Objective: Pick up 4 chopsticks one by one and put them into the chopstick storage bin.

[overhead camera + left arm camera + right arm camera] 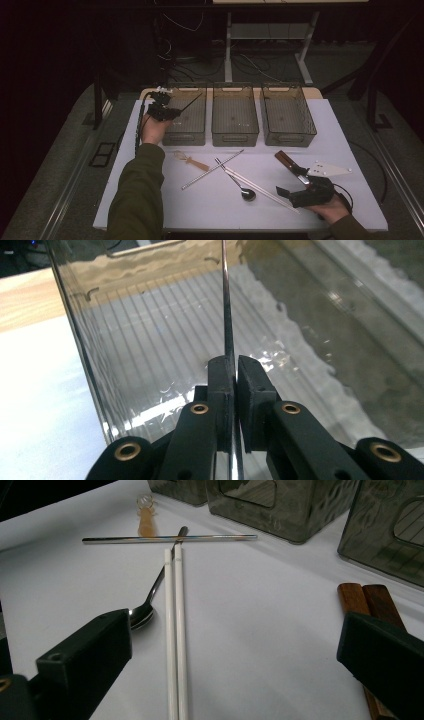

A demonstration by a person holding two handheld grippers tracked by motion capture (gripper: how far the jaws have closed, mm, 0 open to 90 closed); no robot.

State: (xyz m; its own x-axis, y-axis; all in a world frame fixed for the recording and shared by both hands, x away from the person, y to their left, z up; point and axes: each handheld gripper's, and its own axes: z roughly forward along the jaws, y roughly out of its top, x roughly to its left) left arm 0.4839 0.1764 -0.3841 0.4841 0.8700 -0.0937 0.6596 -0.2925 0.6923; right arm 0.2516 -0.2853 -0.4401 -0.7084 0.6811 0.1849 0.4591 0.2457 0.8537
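Left tool (172, 112) raised, jaws clamped shut; right tool (295, 187) low, jaws wide apart.

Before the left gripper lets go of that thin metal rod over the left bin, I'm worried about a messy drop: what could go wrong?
1. The thin metal rod is pinched near one end by the left gripper and sticks up over the left clear plastic bin; released so, it might catch on the rim or tip out.
2. The open right gripper straddles the two white chopsticks; lowering it could nudge the steel spoon alongside.
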